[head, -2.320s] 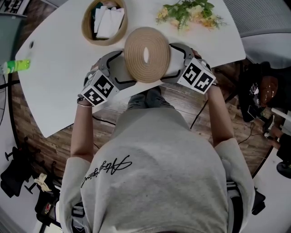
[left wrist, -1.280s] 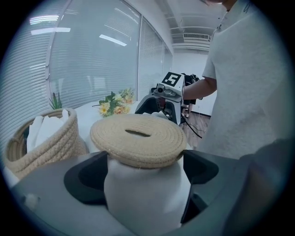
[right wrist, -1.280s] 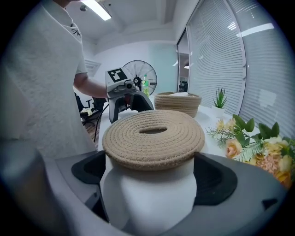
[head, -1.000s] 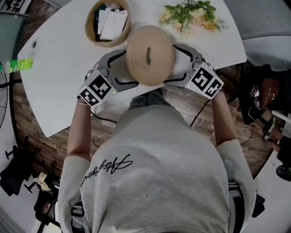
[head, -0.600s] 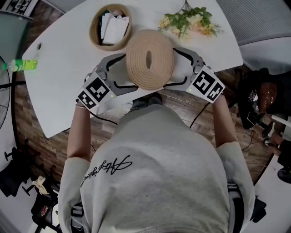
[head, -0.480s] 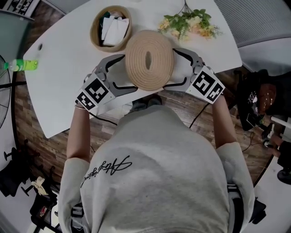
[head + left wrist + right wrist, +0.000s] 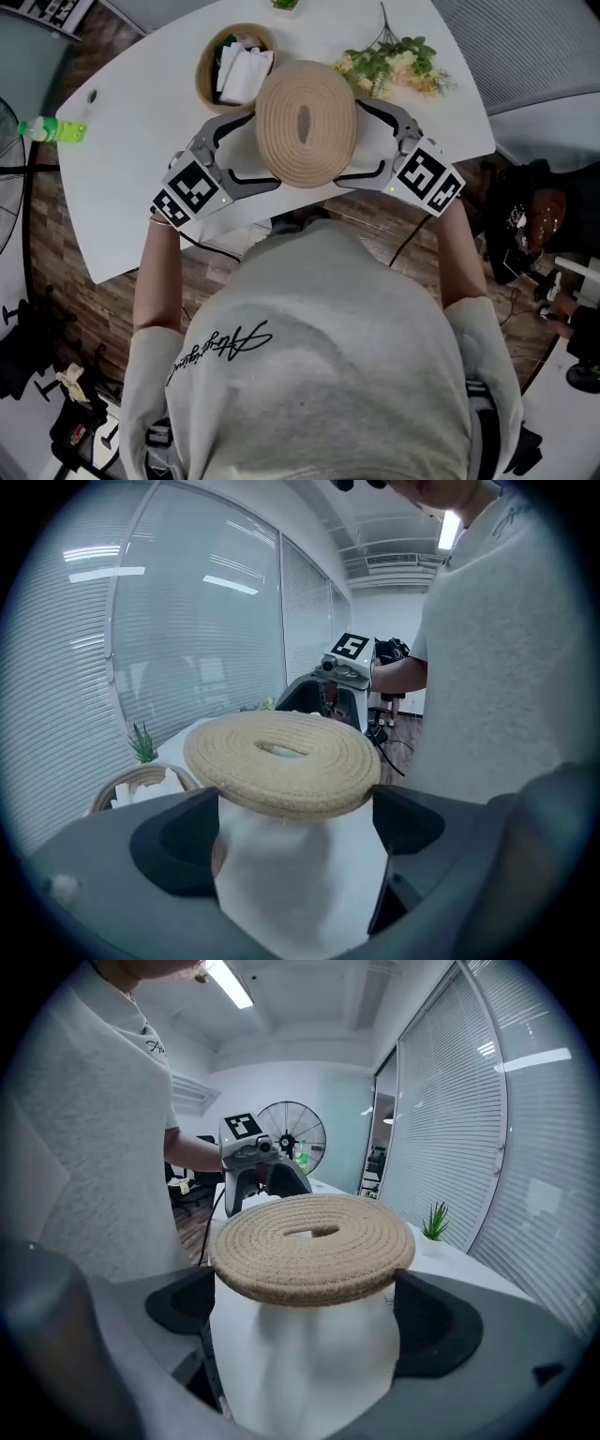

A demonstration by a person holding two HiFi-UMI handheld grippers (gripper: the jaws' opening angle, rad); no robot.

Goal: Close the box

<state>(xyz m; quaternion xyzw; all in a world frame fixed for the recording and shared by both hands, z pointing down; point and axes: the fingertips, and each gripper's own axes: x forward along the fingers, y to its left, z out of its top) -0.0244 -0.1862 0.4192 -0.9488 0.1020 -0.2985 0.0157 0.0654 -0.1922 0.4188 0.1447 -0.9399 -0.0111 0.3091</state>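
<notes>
My left gripper (image 7: 292, 819) and right gripper (image 7: 306, 1299) both clamp the woven lid (image 7: 306, 123) above the tabletop's (image 7: 131, 141) near edge; the open basket (image 7: 203, 73) sits toward the far edge.

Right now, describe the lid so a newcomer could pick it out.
Over the near edge of the white table, held between the left gripper and the right gripper, is the lid: a flat tan disc of coiled rope with a slot in its middle. The basket beyond it is the same weave but open.
</notes>
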